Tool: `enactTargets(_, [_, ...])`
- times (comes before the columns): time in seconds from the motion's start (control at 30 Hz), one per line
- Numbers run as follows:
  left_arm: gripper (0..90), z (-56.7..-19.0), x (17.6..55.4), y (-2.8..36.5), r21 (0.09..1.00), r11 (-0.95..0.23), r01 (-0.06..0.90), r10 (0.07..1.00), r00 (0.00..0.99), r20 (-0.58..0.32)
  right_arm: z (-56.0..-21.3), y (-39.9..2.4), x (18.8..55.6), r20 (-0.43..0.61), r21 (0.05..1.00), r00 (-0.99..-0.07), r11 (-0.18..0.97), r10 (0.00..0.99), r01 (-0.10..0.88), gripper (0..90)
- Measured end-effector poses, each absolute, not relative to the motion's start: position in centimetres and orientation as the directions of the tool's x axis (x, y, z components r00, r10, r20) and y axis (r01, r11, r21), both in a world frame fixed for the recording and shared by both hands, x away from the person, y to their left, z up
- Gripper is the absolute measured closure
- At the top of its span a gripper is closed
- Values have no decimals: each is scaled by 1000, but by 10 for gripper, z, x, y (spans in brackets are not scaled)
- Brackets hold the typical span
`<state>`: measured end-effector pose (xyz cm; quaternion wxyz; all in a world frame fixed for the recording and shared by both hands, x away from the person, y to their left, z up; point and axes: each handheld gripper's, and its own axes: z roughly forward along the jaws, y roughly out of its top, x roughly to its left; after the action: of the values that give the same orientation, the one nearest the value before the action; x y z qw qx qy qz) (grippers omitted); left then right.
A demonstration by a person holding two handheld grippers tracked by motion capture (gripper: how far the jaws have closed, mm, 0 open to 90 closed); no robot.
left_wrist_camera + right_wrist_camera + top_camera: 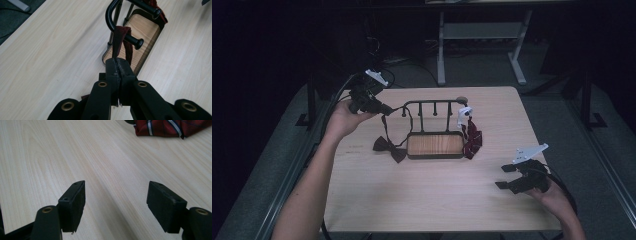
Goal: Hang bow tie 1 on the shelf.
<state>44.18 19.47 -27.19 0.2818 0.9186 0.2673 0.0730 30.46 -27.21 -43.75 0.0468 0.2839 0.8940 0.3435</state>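
The pale wood-grain table [427,195] carries a black metal rack [434,135] with round-knobbed pegs and a wooden base. The brown bow tie [389,147] lies beside it, its thin fabric strap [121,42] looped over an end peg. The left hand-held gripper [119,68] pinches that strap; keep it taut and lift it clear of the knob. The right hand-held gripper [116,202] rests wide open, empty.

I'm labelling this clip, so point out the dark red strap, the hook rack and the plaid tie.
dark red strap [121,40], left gripper view, loop over the hook
hook rack [435,145], high view, wooden base
plaid tie [473,137], high view, hanging folds
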Motion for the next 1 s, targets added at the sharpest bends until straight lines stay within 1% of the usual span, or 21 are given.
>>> enactTargets(0.2, [856,-274,442,194,545,-705,453,532,846,-14,-438,-272,304,112,638,-833,604,541,478,307])
enactTargets(0.37, [823,-273,441,194,545,-710,446,529,849,-6,-438,-272,304,113,636,-832,604,543,480,306])
enactTargets(0.7, [798,-273,437,195,552,-705,446,534,845,-1,-438,-272,304,111,636,-832,605,543,480,304])
enactTargets(1.0, [770,-273,433,196,537,-722,437,522,853,8,-438,-271,304,114,631,-833,608,541,482,303])
